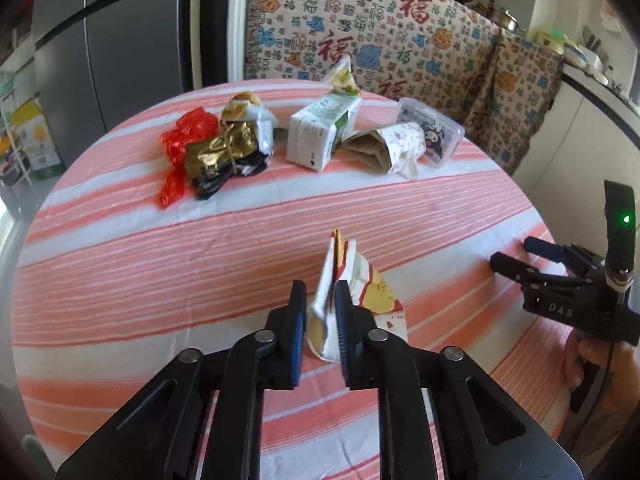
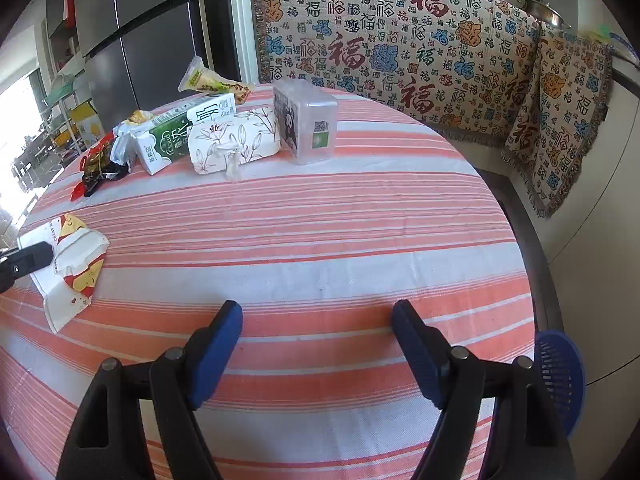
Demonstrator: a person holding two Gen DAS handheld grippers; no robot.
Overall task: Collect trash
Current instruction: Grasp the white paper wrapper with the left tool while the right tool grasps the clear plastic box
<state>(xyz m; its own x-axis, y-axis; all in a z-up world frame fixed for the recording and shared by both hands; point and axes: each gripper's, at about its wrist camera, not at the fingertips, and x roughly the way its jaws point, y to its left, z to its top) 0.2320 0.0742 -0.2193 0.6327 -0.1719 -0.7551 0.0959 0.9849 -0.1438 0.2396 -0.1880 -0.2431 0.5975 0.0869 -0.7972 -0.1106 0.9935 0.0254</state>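
While left gripper [image 1: 320,292] pinches crumpled wrapper [image 1: 356,292], right gripper [image 2: 316,312] gapes empty above bare striped tablecloth [image 2: 320,240] near table edge; blue basket [image 2: 560,376] beyond.

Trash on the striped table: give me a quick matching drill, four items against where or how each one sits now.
Items:
1. yellow-and-white wrapper
2. milk carton
3. clear plastic box
4. red plastic bag

Places:
A. far-left end of the pile
B. pinched in the left gripper
C. right end of the pile, upright
D. lying on its side, mid-pile

Pairs: 1-B, 2-D, 3-C, 4-A
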